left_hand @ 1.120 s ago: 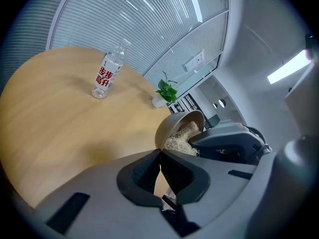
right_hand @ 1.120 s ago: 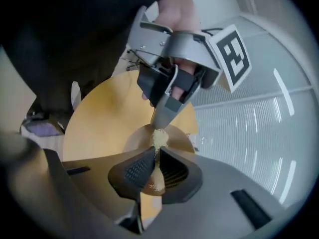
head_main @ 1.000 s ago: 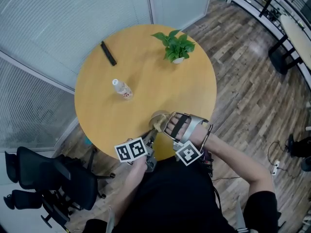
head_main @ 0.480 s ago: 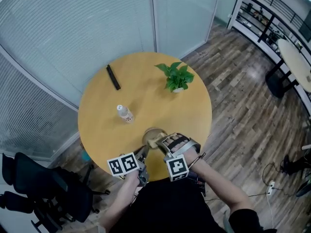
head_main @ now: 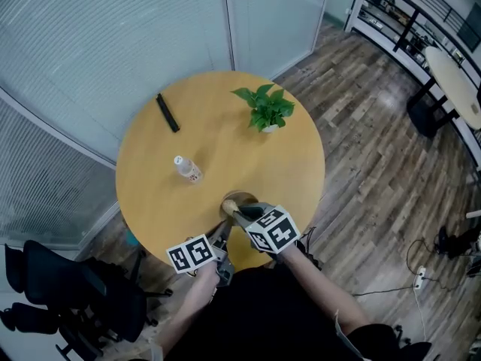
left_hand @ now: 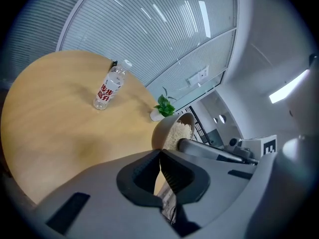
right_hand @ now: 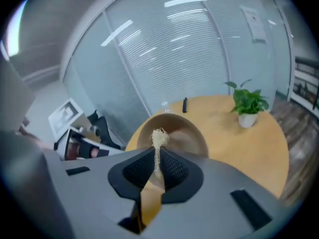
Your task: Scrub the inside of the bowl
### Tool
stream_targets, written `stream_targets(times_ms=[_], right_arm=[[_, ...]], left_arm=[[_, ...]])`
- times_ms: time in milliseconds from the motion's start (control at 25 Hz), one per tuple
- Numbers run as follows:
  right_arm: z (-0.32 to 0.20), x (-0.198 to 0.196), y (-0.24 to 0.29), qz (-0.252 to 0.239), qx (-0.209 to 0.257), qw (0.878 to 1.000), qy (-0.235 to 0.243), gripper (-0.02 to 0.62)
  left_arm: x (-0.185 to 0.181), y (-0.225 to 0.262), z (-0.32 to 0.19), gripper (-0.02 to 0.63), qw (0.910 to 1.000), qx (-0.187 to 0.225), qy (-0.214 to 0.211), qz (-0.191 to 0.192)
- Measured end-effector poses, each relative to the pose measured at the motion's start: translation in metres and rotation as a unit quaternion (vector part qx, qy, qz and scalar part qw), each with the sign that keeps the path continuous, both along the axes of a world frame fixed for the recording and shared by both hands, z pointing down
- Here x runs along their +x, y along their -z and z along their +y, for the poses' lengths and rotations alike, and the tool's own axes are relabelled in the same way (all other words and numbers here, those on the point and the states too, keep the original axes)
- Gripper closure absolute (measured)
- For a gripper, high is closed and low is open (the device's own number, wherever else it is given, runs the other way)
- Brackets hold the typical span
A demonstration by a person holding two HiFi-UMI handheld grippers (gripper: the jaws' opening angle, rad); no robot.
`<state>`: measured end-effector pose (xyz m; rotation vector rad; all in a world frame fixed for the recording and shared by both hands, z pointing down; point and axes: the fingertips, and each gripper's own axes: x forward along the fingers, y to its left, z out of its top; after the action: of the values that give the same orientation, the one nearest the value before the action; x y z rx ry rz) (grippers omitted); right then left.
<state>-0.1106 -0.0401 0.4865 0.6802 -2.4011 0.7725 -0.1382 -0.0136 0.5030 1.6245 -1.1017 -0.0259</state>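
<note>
Left gripper (left_hand: 160,171): grey moulded body, black ribbed pads. Jaws are clamped together on the thin rim of the bowl (left_hand: 167,128). Its marker cube (head_main: 195,253) faces up; the gripper points forward and downward from the person's left forearm (head_main: 197,295).
Right gripper (right_hand: 157,166): same build. Jaws are pinched on the scrubber (right_hand: 159,139), seen edge-on as a thin strip. Its marker cube (head_main: 270,229) sits tilted, one corner uppermost; the forearm enters from the lower right.
Scrubber: pale, coarse and fibrous, with a frayed tip. It stands out past the jaw tips and reaches into the bowl's opening.
Bowl: round, smooth, matte tan, thin-walled. It is tipped so that its inside faces the right gripper. It is at the near edge of the table (head_main: 225,126), between the two grippers; whether it touches the tabletop cannot be told.
Table: round, smooth yellow wood-tone top.
Bottle (head_main: 188,170): clear plastic, white cap, red-printed label, left of centre.
Plant (head_main: 264,109): green leaves in a small white pot, far right part of the table.
Black bar (head_main: 167,113): slim and flat, far left edge.
Partition (head_main: 113,28): glass with fine horizontal slats, behind the table.
</note>
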Motion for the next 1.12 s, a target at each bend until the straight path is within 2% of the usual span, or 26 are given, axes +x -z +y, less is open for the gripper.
stream_targets(times_ms=[80, 120, 200, 280, 400, 480, 520, 600, 680, 720, 760, 800, 880, 960, 1000, 1040, 1080, 1120], right_arm=[[-0.005, 0.003, 0.002, -0.054, -0.053, 0.996, -0.052, 0.558], [-0.008, 0.005, 0.003, -0.087, -0.081, 0.990, -0.082, 0.558], [-0.011, 0.009, 0.005, -0.149, -0.138, 0.968, -0.146, 0.558], [-0.009, 0.017, 0.003, -0.183, -0.179, 0.945, -0.205, 0.558], [-0.008, 0.027, 0.005, -0.216, -0.193, 0.919, -0.269, 0.559], [-0.011, 0.025, 0.012, -0.235, -0.190, 0.913, -0.275, 0.558], [-0.012, 0.022, 0.015, -0.236, -0.181, 0.917, -0.264, 0.558], [-0.009, 0.013, 0.021, -0.202, -0.142, 0.943, -0.225, 0.558], [-0.001, 0.005, 0.023, -0.122, -0.077, 0.975, -0.168, 0.558], [0.004, 0.002, 0.025, -0.075, -0.037, 0.987, -0.134, 0.558], [0.008, -0.003, 0.026, -0.032, 0.005, 0.995, -0.096, 0.558], [0.013, -0.007, 0.029, 0.007, 0.046, 0.997, -0.057, 0.558], [0.023, -0.012, 0.031, 0.070, 0.113, 0.991, 0.020, 0.558], [0.033, -0.012, 0.026, 0.130, 0.173, 0.971, 0.101, 0.558], [0.037, -0.008, 0.022, 0.164, 0.208, 0.953, 0.145, 0.559], [0.040, -0.004, 0.018, 0.199, 0.249, 0.929, 0.190, 0.558], [0.042, 0.001, 0.014, 0.235, 0.297, 0.896, 0.231, 0.558], [0.043, 0.005, 0.013, 0.268, 0.353, 0.856, 0.267, 0.559]], left_arm=[[-0.001, -0.001, 0.002, 0.589, 0.9999, 0.000, 0.008, 0.009], [-0.002, -0.001, 0.003, 0.591, 0.9998, 0.002, 0.013, 0.011], [-0.005, -0.001, 0.002, 0.591, 0.9996, 0.005, 0.025, 0.009], [-0.008, -0.001, 0.002, 0.589, 0.9994, 0.007, 0.035, -0.002], [-0.008, -0.003, 0.005, 0.591, 0.9991, 0.011, 0.032, -0.024], [-0.007, -0.001, 0.007, 0.589, 0.9981, 0.023, 0.012, -0.057], [-0.007, 0.000, 0.007, 0.589, 0.9964, 0.030, 0.001, -0.079], [-0.005, 0.002, 0.006, 0.589, 0.9916, 0.041, -0.022, -0.121], [0.000, 0.002, 0.007, 0.589, 0.9862, 0.050, -0.040, -0.153], [0.001, 0.002, 0.008, 0.589, 0.9837, 0.054, -0.046, -0.165], [0.002, 0.003, 0.009, 0.588, 0.9817, 0.058, -0.050, -0.174], [0.003, 0.004, 0.009, 0.588, 0.9804, 0.062, -0.053, -0.179], [0.004, 0.008, 0.008, 0.586, 0.9786, 0.069, -0.057, -0.185], [0.002, 0.011, 0.007, 0.588, 0.9763, 0.072, -0.066, -0.193], [0.002, 0.010, 0.007, 0.588, 0.9751, 0.070, -0.073, -0.197], [0.001, 0.009, 0.007, 0.589, 0.9745, 0.066, -0.081, -0.199], [0.002, 0.008, 0.007, 0.591, 0.9743, 0.062, -0.087, -0.199], [0.002, 0.008, 0.007, 0.591, 0.9744, 0.057, -0.092, -0.197]])
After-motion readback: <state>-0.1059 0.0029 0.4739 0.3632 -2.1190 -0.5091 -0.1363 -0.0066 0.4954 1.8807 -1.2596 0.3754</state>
